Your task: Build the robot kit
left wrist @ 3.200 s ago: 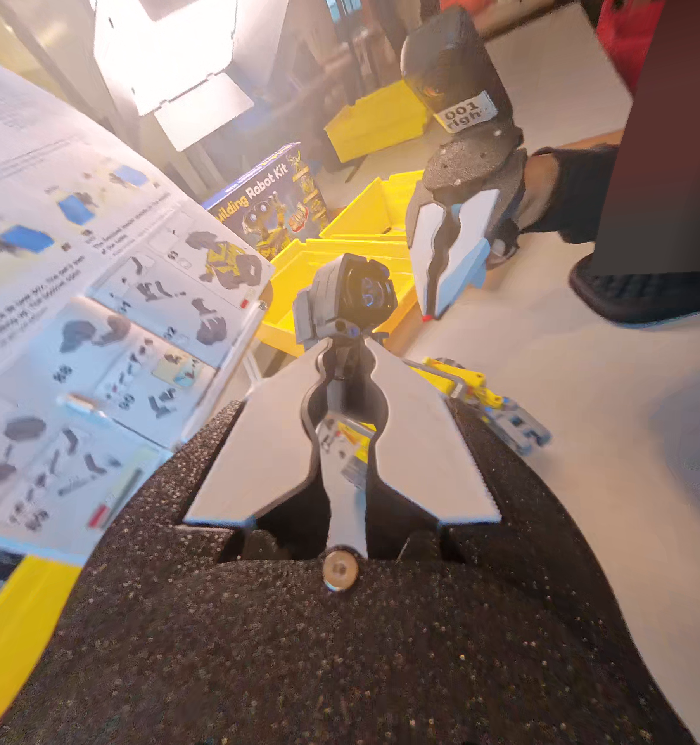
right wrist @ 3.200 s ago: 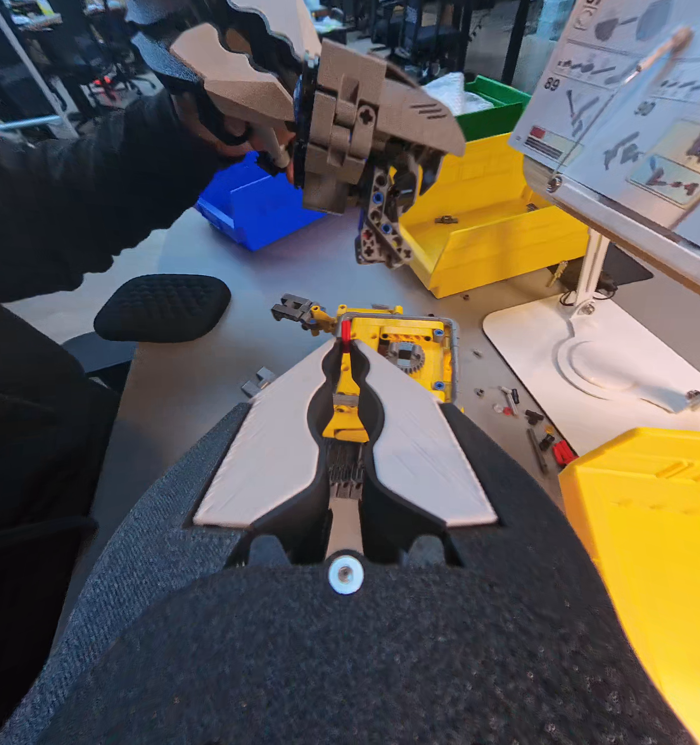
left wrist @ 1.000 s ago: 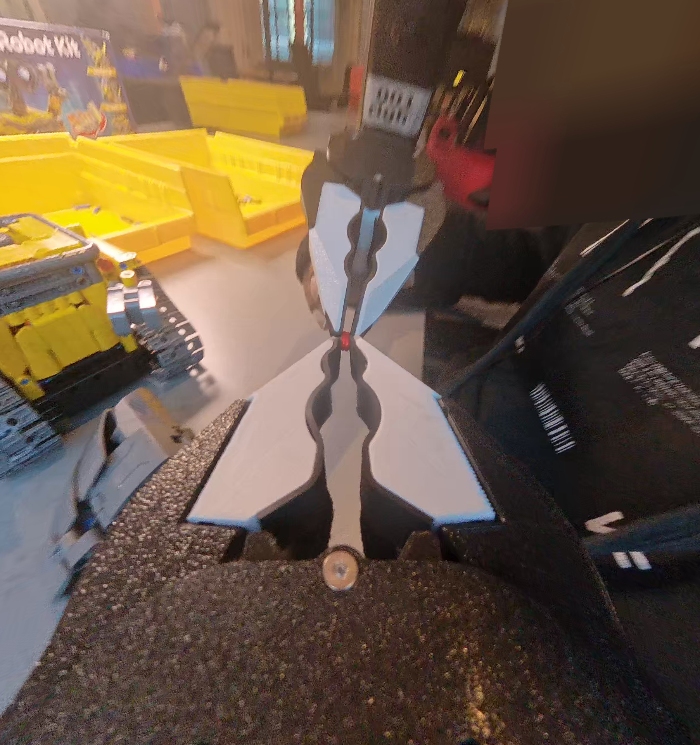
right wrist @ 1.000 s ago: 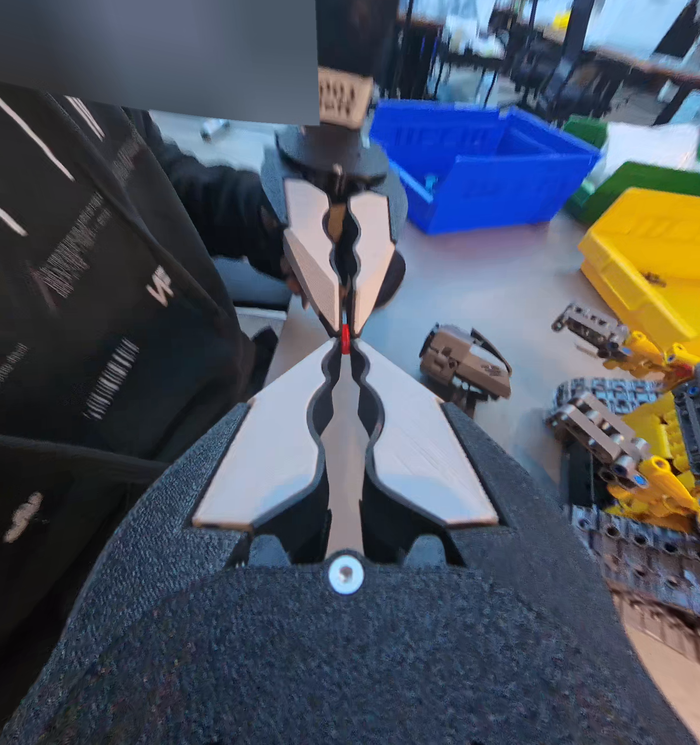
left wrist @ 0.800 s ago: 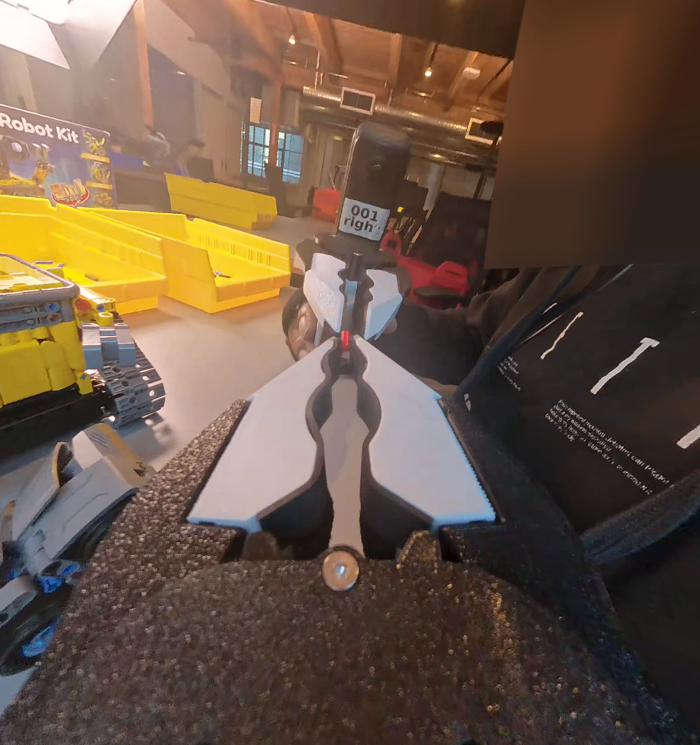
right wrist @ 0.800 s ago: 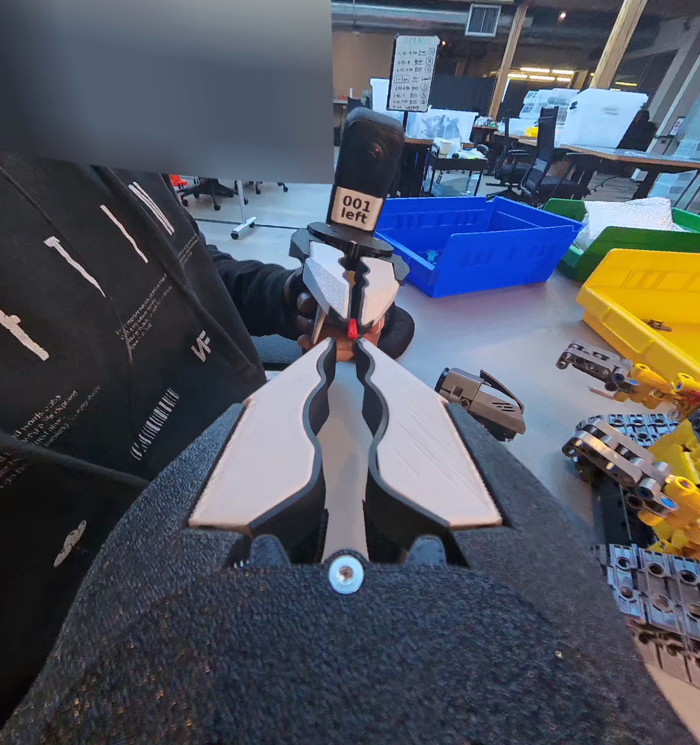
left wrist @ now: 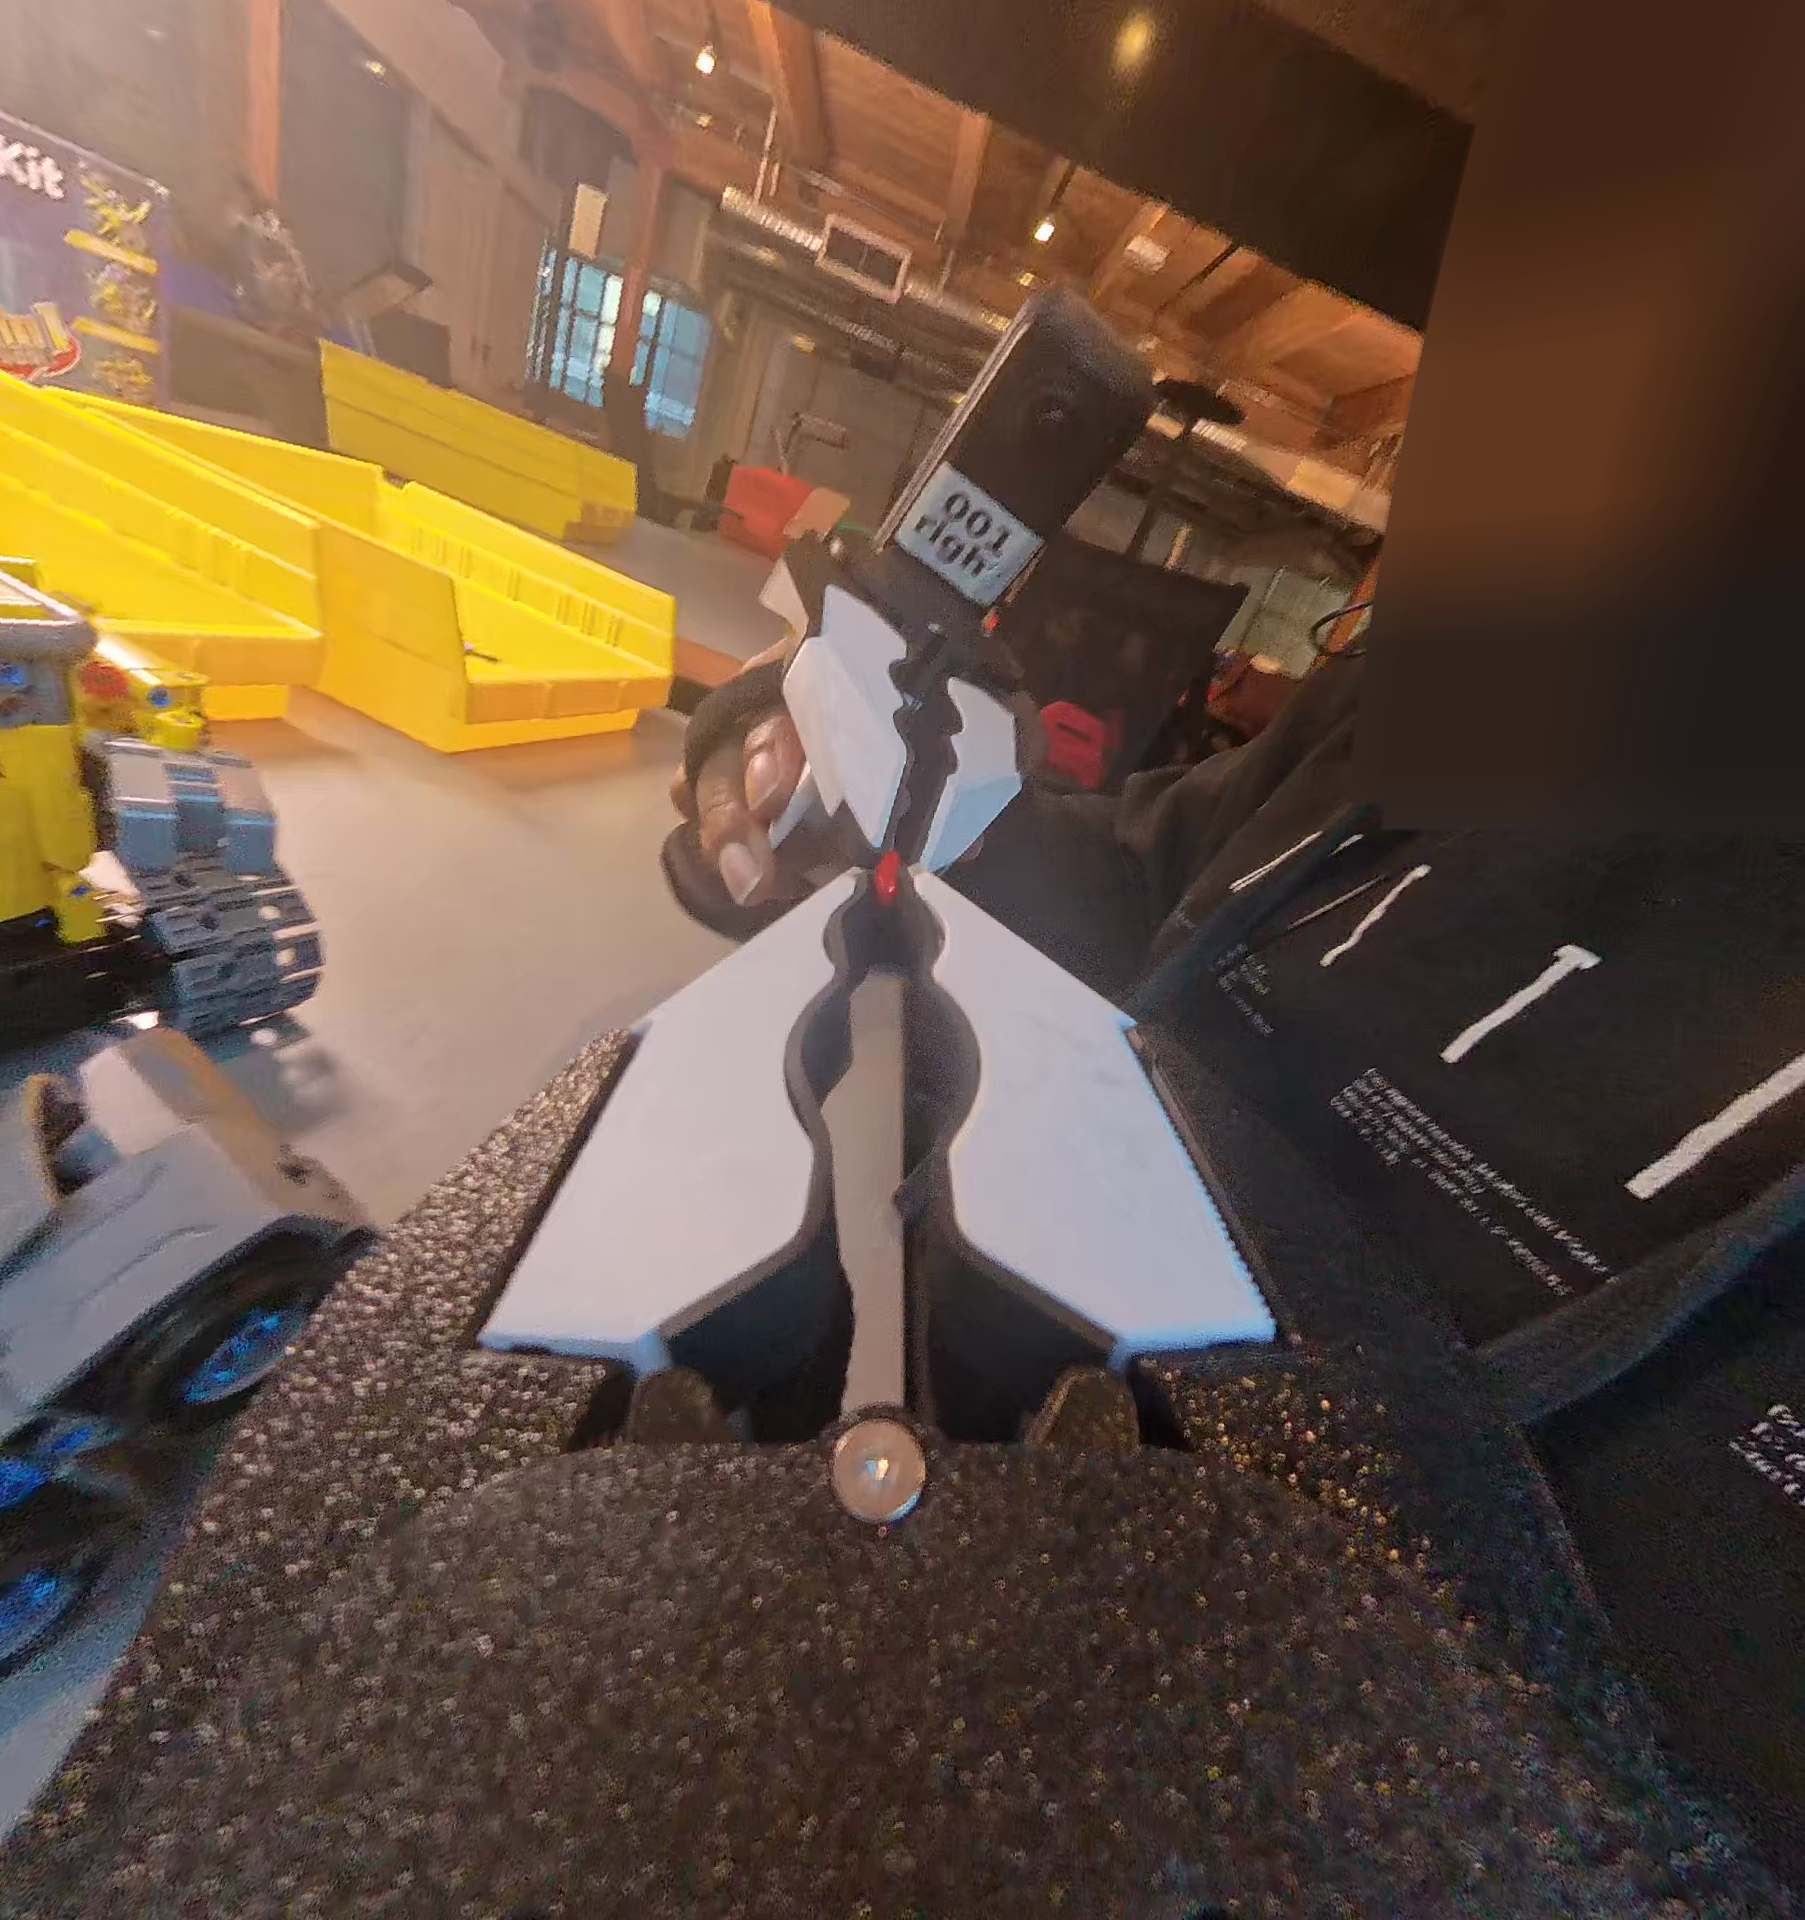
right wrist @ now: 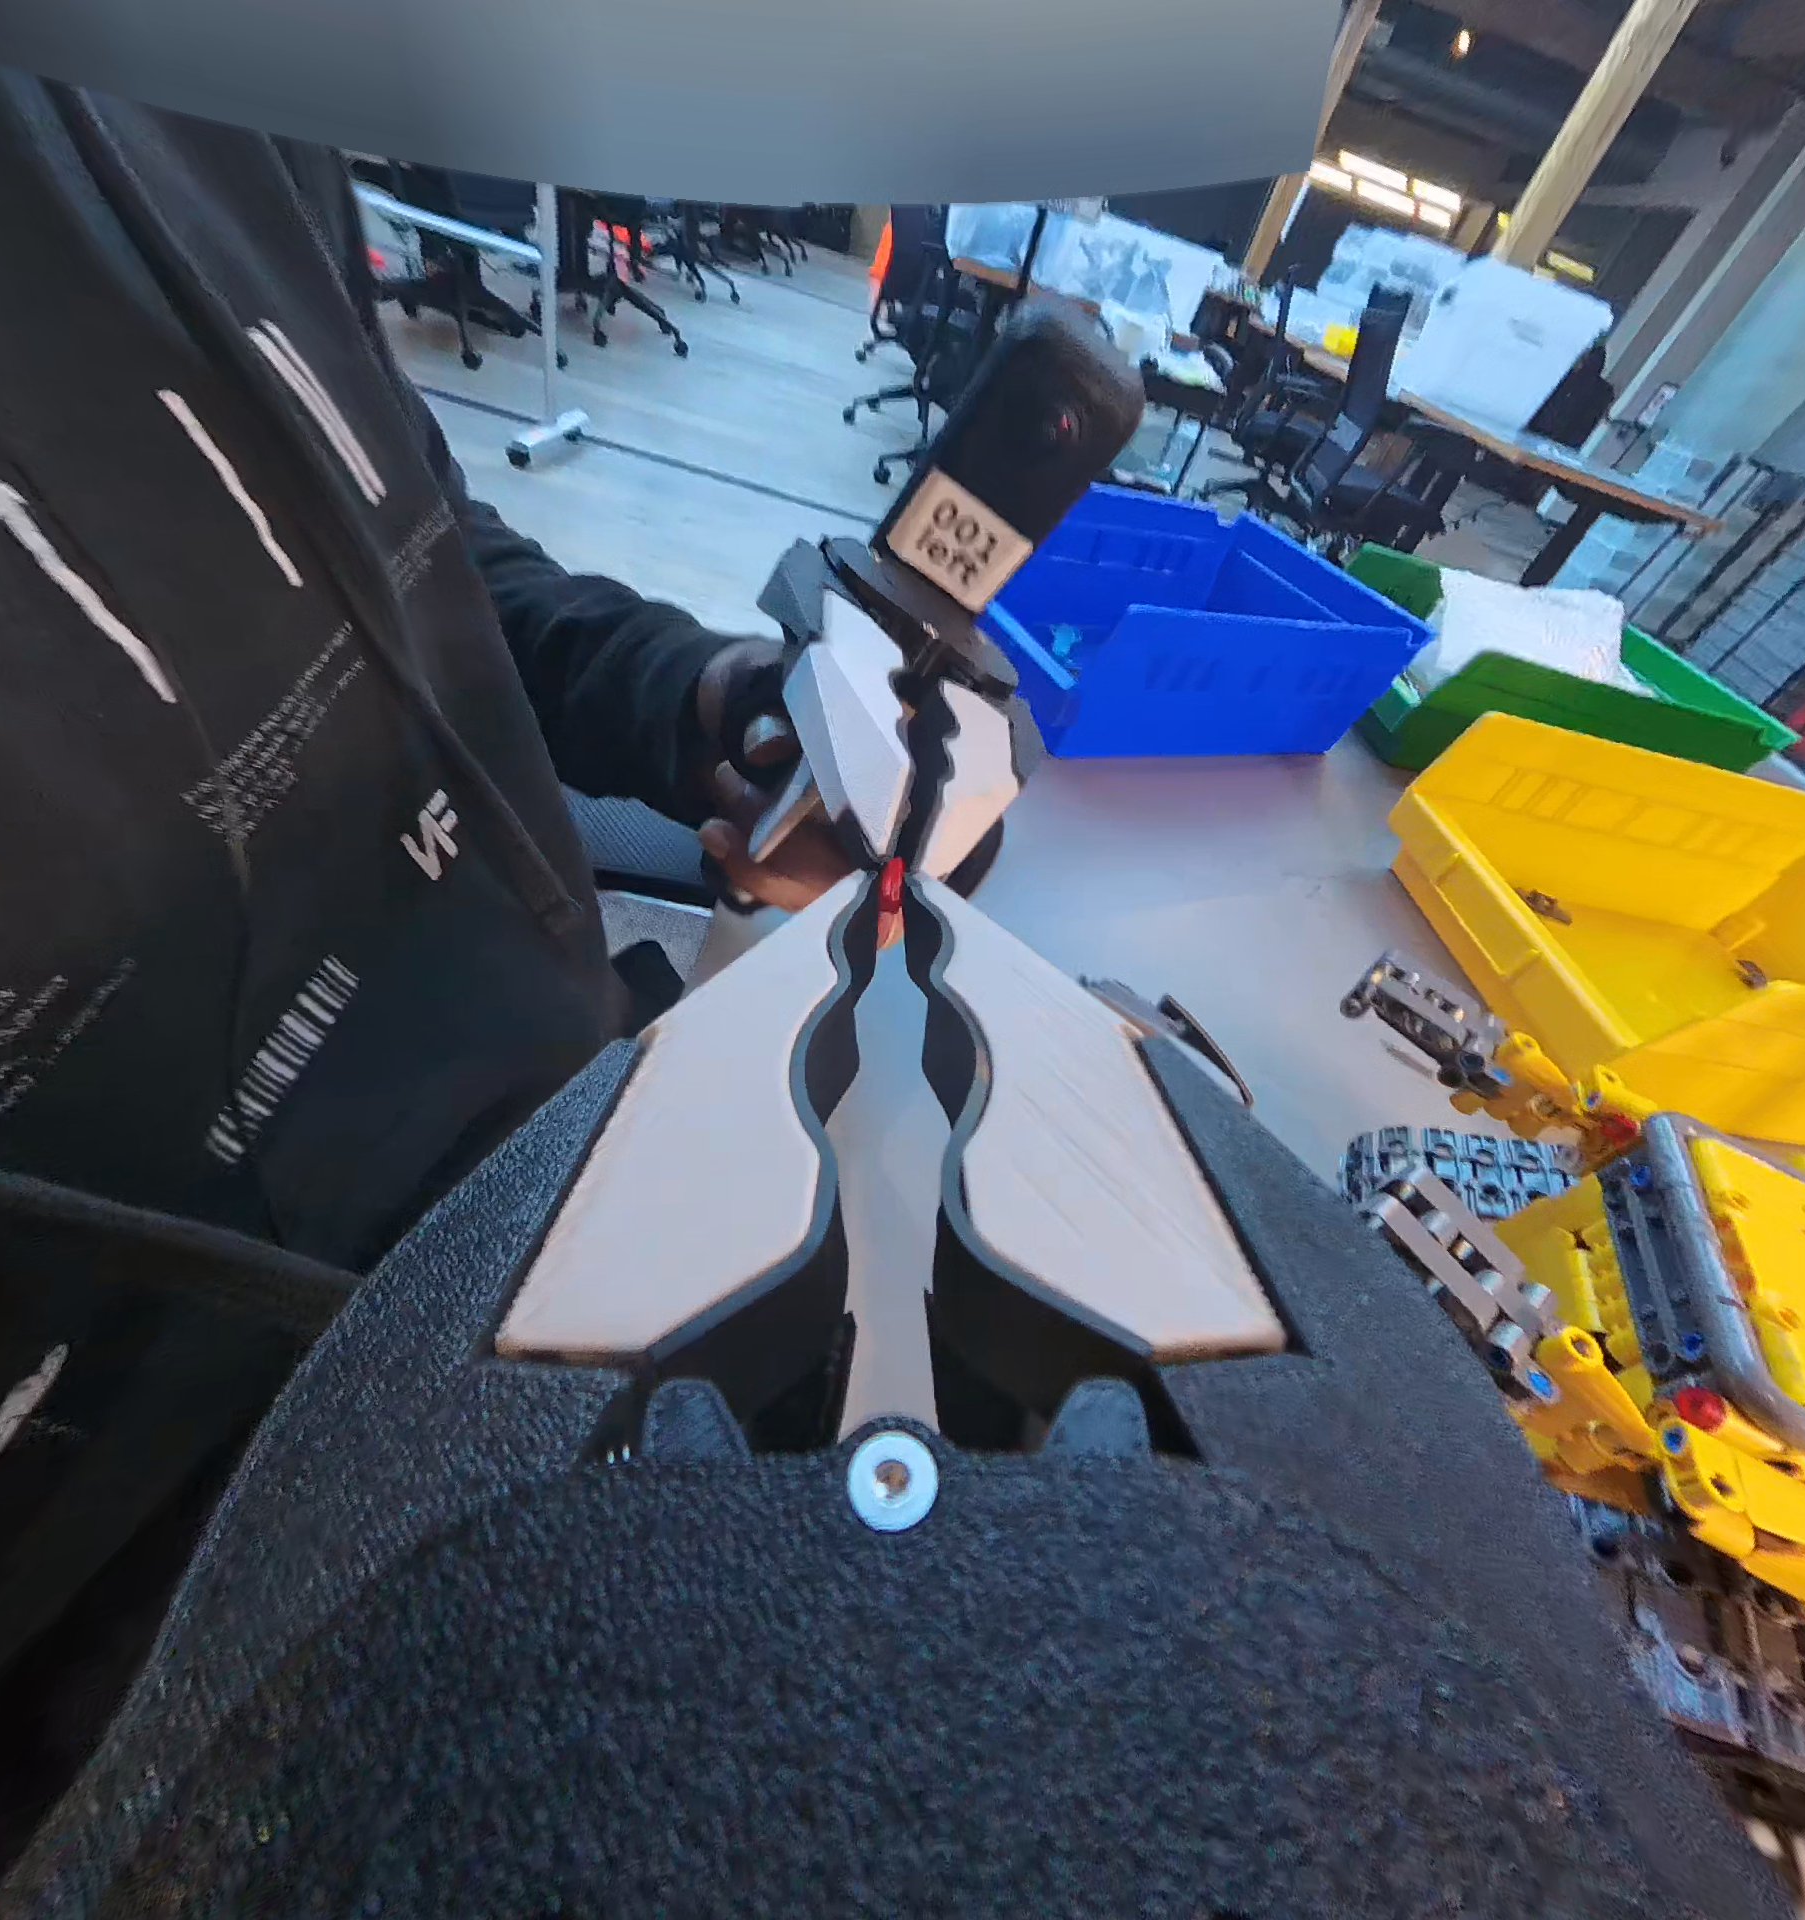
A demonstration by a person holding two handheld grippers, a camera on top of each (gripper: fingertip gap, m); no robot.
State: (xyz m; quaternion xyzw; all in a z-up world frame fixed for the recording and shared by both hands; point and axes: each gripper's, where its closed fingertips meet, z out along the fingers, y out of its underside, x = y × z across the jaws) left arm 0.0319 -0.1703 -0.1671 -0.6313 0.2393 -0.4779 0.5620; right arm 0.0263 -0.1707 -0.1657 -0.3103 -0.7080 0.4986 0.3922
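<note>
Both pairs of jaws are clenched, and they meet tip to tip in the air. The right gripper (right wrist: 890, 914) pinches a small red piece (left wrist: 885, 878) at its very tips. The left gripper (left wrist: 885, 904) has its jaws drawn together with the tips right against the same piece, but whether it truly nips the far end or only touches it cannot be told. A few seconds ago the left gripper carried a grey brick assembly (left wrist: 119, 1247) high in front of an instruction sheet, while the right one held the red piece well apart from it. Now that assembly lies loose on the table (right wrist: 1189, 883), low at the left gripper's side, and the left jaws have nothing of it between them. In the last second the two grippers have stayed nose to nose, and both have rolled a little, so each sees the other leaning. A hand (left wrist: 742, 800) grips the right gripper from behind, close in front of the person's black sweatshirt (right wrist: 202, 831). The yellow tracked brick model (right wrist: 1656, 1299) stands on the table off to the side, apart from both grippers. Beyond it lie the yellow bins (left wrist: 524, 665) and a blue bin (right wrist: 1189, 665).
</note>
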